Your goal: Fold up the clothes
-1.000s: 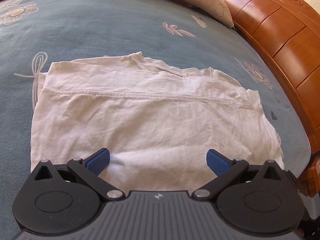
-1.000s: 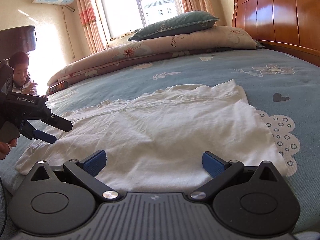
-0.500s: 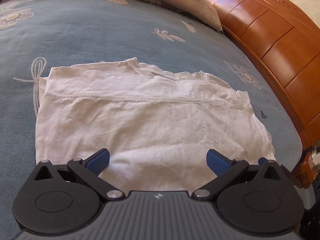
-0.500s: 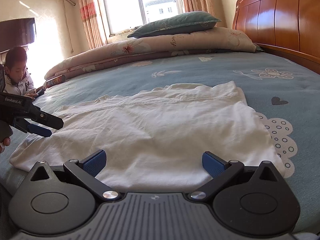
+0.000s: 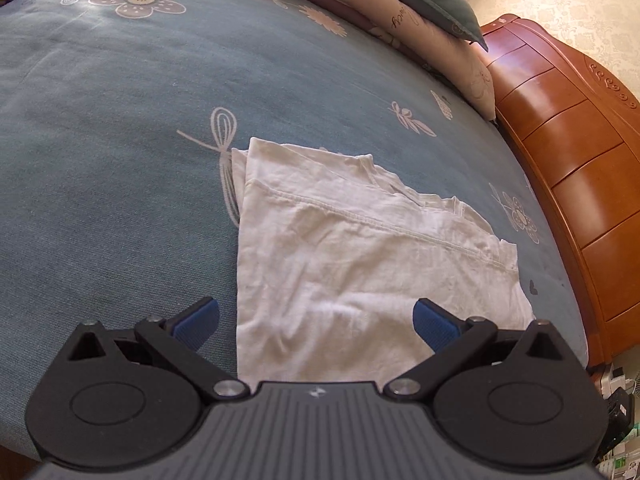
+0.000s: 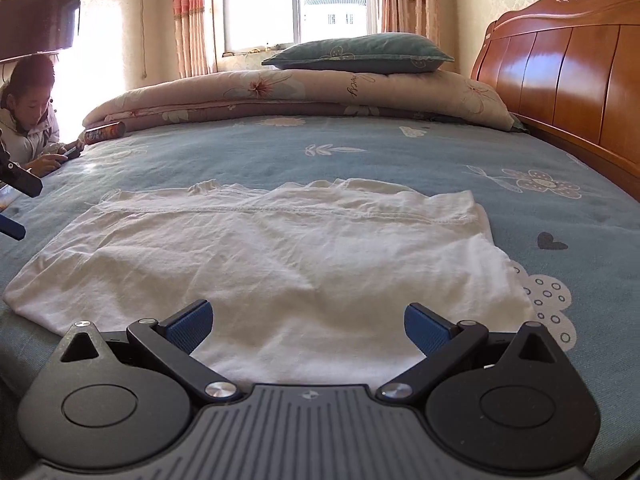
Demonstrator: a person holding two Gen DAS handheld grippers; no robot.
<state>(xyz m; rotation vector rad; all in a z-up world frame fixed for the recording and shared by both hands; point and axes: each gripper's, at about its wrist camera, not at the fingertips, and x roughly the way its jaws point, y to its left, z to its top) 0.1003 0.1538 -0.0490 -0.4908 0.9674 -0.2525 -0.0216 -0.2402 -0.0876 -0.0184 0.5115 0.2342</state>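
A white T-shirt [image 5: 360, 264] [image 6: 272, 256] lies folded flat on the blue patterned bedspread [image 5: 120, 140], its hem seam running across the upper layer. My left gripper [image 5: 316, 322] hovers open above the shirt's near left edge, one blue pad over the bedspread and the other over cloth. My right gripper [image 6: 306, 326] is open above the shirt's near edge, nothing between its fingers. Part of the left gripper [image 6: 16, 184] shows at the far left of the right wrist view.
A wooden headboard [image 6: 560, 76] [image 5: 568, 152] bounds the bed on the right. A rolled quilt [image 6: 288, 92] with a teal pillow [image 6: 356, 54] lies at the far side. A person [image 6: 28, 120] sits at the far left by a can [image 6: 104, 132].
The left gripper has swung left and back, so the shirt now sits to the right in its view. The right gripper has pulled back and levelled slightly. Both stay open.
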